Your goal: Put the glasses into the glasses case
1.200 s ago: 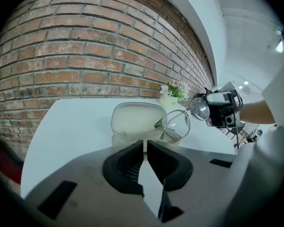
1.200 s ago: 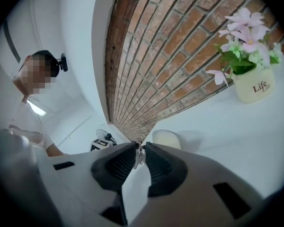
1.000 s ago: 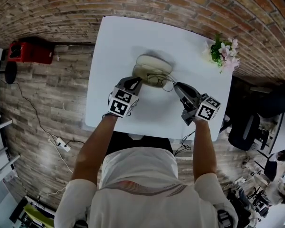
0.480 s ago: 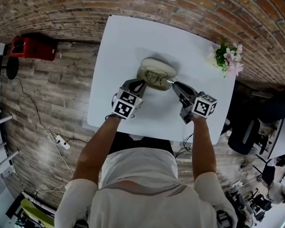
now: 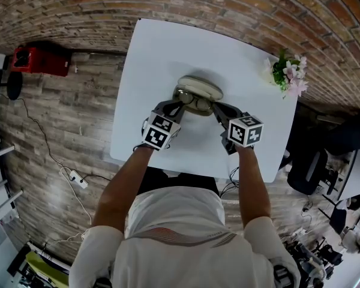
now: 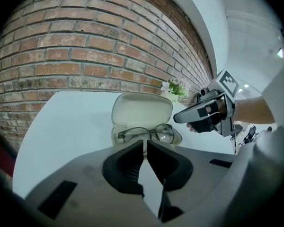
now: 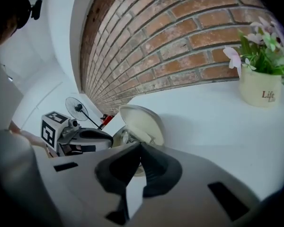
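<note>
Since a second ago the right gripper (image 5: 216, 106) has dropped and swung in toward the case. The thin-rimmed, clear-lensed glasses (image 5: 195, 102), which then dangled from it above the case, now lie in the lower half of the open cream oval glasses case (image 5: 199, 86). The case sits on the white table (image 5: 162, 47), its lid tipped back. The right gripper's jaws have just been closing and now sit pressed together with nothing between them, tips just beside the case's right end. The left gripper (image 5: 180, 105) waits at the case's near left rim. Its jaws are drawn almost together, only a sliver between them, pinching nothing. A cream pot of pink flowers (image 5: 286, 69) stands near the table's far right corner.
</note>
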### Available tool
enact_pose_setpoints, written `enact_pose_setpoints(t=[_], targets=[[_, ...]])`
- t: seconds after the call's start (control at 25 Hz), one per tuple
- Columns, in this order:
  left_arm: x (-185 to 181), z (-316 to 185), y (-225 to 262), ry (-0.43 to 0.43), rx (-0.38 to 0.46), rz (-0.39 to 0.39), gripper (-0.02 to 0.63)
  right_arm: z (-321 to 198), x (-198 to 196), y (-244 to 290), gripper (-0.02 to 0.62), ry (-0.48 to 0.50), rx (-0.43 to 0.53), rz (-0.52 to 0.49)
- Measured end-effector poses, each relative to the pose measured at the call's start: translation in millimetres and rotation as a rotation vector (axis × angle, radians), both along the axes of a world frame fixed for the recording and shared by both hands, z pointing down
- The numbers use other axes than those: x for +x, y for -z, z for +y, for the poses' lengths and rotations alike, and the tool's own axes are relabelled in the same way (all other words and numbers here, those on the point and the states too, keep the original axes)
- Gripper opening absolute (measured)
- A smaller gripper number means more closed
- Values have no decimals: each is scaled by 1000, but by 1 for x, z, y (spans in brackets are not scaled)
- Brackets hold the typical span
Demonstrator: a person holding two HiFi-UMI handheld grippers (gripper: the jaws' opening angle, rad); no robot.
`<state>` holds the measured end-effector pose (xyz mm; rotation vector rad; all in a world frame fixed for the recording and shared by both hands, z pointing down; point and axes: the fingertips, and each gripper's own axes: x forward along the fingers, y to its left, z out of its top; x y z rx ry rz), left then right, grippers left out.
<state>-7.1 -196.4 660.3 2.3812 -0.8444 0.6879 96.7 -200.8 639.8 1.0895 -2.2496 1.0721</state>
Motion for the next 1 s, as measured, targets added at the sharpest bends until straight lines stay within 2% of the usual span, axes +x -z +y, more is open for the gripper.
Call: enact_pose_setpoints(t=[0.2,0.48,0.72,1.0], targets=[[0,0,1,2,4,9,35,5,-12,-3,51,36,5,19],[-1,0,3,5,6,19,35,5,-5,6,51,14,30,32],[-2,-1,13,16,4,23,35,8,8,35,51,-29,119,73],[0,-8,27,37,16,28,35,18,26,83,51,-88,212,57]])
